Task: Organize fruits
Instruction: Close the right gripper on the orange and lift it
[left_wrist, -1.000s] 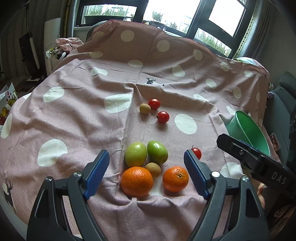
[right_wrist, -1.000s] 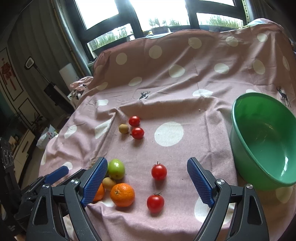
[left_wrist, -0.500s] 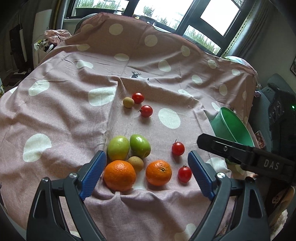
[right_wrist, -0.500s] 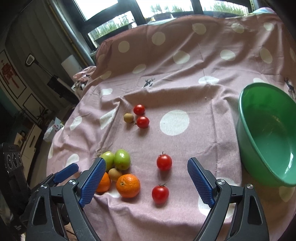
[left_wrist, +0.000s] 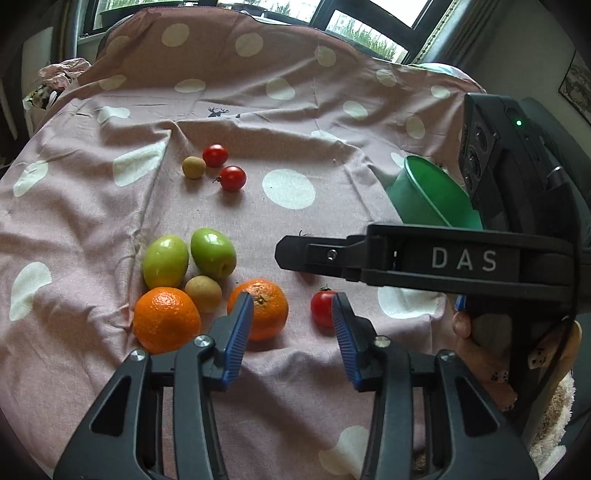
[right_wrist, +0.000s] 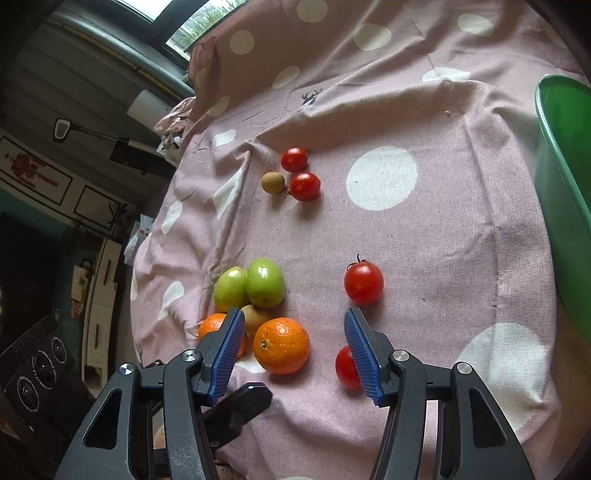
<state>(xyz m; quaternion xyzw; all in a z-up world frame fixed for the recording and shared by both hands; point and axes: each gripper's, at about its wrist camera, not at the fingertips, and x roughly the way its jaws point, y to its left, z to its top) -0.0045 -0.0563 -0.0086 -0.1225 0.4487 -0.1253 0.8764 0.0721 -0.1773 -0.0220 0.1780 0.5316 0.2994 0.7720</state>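
Fruits lie on a pink polka-dot cloth (left_wrist: 295, 110). Two green apples (left_wrist: 212, 253), two oranges (left_wrist: 166, 319), and a kiwi (left_wrist: 204, 293) cluster near me. One orange (right_wrist: 282, 345) lies between the open right gripper's fingers (right_wrist: 295, 343). A tomato (right_wrist: 364, 282) lies just beyond, another tomato (right_wrist: 345, 367) sits behind the right fingertip. My left gripper (left_wrist: 291, 317) is open and empty, between an orange (left_wrist: 266, 314) and a tomato (left_wrist: 323, 308). Two tomatoes (left_wrist: 232, 178) and a kiwi (left_wrist: 194, 167) lie farther back.
A green bowl (right_wrist: 561, 192) stands at the right, also in the left wrist view (left_wrist: 428, 199). The right gripper's black body (left_wrist: 443, 260) crosses the left wrist view. Windows line the far side. Furniture stands off the left edge (right_wrist: 92, 295).
Both grippers moved forward and down toward the near fruits, and both jaws have narrowed. The right gripper now straddles an orange; the left sits between orange and tomato.
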